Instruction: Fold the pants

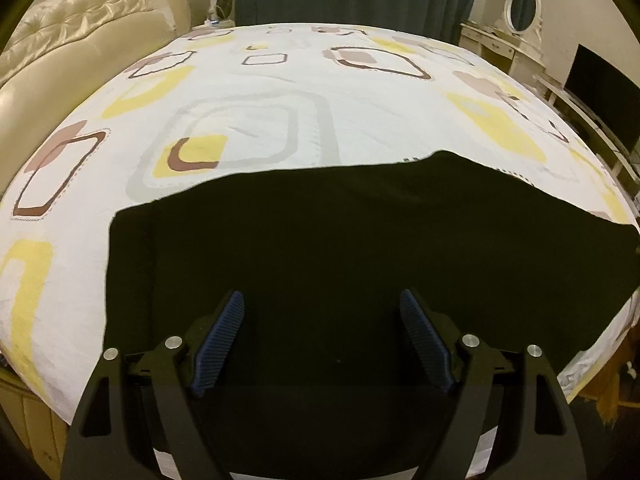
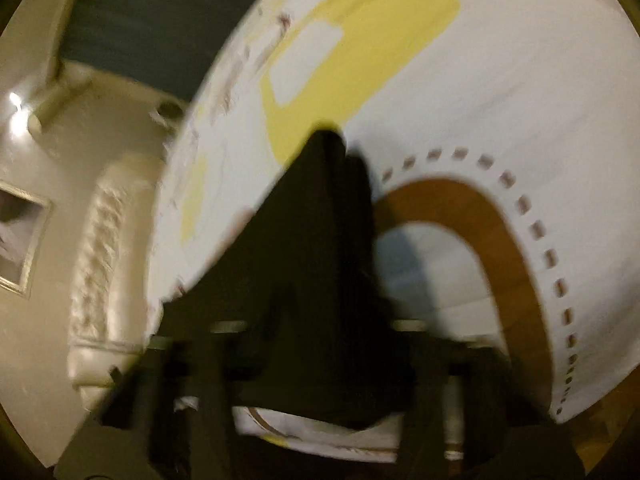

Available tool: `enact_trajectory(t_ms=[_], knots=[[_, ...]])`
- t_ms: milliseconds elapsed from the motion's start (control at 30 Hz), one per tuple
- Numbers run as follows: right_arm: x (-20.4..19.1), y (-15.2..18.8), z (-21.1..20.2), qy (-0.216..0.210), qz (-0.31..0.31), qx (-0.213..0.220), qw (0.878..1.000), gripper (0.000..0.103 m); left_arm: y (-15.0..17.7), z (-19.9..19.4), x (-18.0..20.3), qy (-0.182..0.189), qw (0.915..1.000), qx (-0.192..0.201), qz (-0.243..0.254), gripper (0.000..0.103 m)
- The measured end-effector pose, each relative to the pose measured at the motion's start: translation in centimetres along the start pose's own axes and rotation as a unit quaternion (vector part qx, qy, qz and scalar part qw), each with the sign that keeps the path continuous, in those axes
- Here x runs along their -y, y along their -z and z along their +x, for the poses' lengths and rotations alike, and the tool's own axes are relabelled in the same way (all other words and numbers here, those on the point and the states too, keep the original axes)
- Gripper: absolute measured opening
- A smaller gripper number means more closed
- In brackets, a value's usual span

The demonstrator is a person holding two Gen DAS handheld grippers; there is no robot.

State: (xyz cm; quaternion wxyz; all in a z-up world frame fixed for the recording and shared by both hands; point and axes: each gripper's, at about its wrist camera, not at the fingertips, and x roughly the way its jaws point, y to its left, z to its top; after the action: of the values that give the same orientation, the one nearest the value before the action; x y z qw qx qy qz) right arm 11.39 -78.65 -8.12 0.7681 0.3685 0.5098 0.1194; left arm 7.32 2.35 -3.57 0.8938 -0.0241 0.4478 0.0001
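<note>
While black pants (image 1: 340,240) lie spread flat across the near part of the patterned bed (image 1: 256,92), my left tool (image 1: 322,340) hovers above them, jaws wide apart. My right tool (image 2: 332,140), blurred, pinches a bunch of the pants' fabric (image 2: 320,260).

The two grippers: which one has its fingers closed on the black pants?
The right gripper: its fingers are shut on a bunch of the black fabric pants. The left gripper hangs open above the pants, blue pads apart, holding nothing.

dim warm indoor light | left view sharp | right view motion-blurred | fisheye-bowed edges, dark corners
</note>
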Motion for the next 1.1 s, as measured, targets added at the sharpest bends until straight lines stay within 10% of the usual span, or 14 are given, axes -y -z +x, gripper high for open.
enact_trajectory(t_ms=[233, 667, 1100], knots=[[-3.8, -0.4, -2.7, 0.071, -0.03, 0.052, 0.996, 0.015, -0.4, -0.7, -1.3, -0.014, 0.9999, 0.005, 0.002, 0.079], [-18.4, 1.2, -8.2, 0.017, -0.124, 0.093, 0.988, 0.015, 0.9, -0.4, -3.8, -0.011, 0.9995, -0.011, -0.027, 0.079], [-33.0, 8.7, -1.6, 0.036, -0.265, 0.054, 0.962, 0.015, 0.2, -1.6, -3.0, -0.002, 0.9997, 0.001, -0.026, 0.079]])
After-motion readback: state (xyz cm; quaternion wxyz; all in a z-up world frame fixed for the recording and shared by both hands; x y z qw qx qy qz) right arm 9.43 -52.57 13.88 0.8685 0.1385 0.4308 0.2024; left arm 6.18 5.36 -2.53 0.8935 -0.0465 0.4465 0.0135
